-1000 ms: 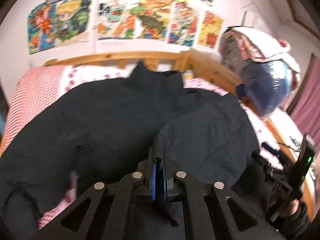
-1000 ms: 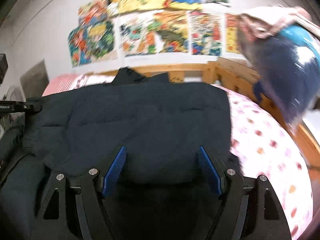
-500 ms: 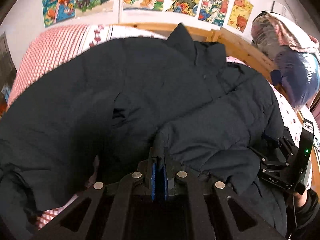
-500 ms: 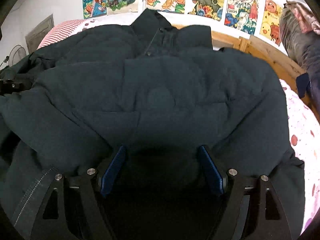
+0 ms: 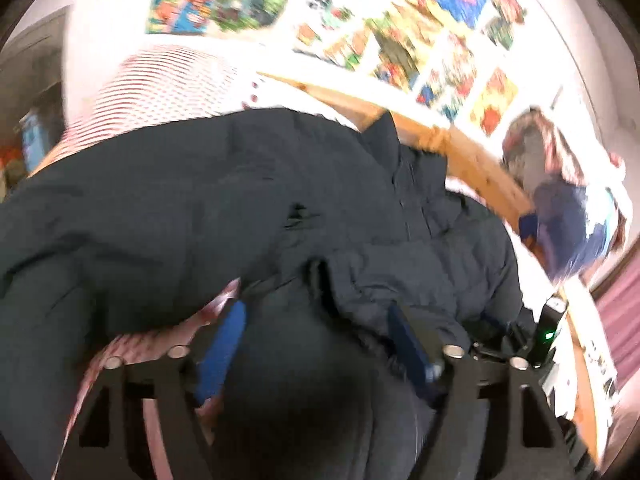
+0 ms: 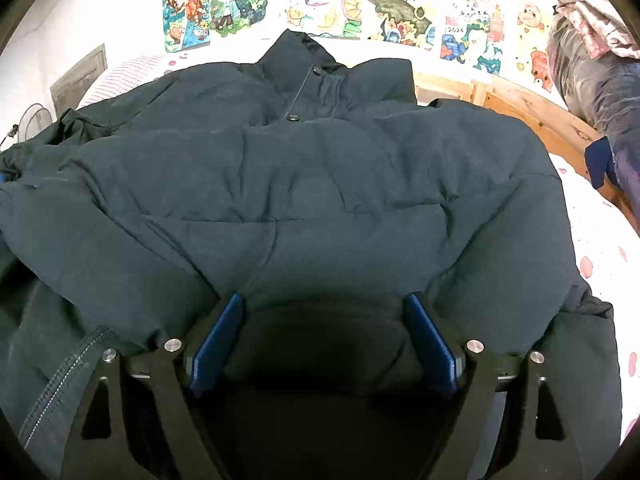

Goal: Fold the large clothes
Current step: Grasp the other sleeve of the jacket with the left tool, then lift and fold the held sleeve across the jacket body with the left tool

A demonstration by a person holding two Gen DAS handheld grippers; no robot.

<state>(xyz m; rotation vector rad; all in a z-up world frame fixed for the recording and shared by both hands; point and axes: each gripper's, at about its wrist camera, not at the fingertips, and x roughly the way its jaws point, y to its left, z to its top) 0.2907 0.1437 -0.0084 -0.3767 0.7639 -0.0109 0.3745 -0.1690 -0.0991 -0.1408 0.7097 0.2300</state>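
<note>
A dark navy puffer jacket (image 5: 200,208) lies spread across the bed, collar (image 6: 304,60) toward the wall. In the left wrist view my left gripper (image 5: 316,320) is open, its blue pads (image 5: 224,340) wide apart, with a folded edge of the jacket lying loose between them. My right gripper (image 6: 324,320) is also open, low over the jacket's front panel (image 6: 320,184), the fabric bulging between its fingers. The right gripper's black body (image 5: 536,340) shows at the jacket's right side in the left wrist view.
The bed has a pink-dotted sheet (image 6: 600,240) and a red-and-white patterned part (image 5: 160,88). A wooden bed frame (image 6: 532,108) runs behind the jacket. A bundle of cloth and a blue bag (image 6: 600,72) hangs at the right. Colourful posters (image 6: 384,12) cover the wall.
My left gripper was shut on a jacket fold and has opened, letting it go. The right gripper stayed open and came down closer over the jacket.
</note>
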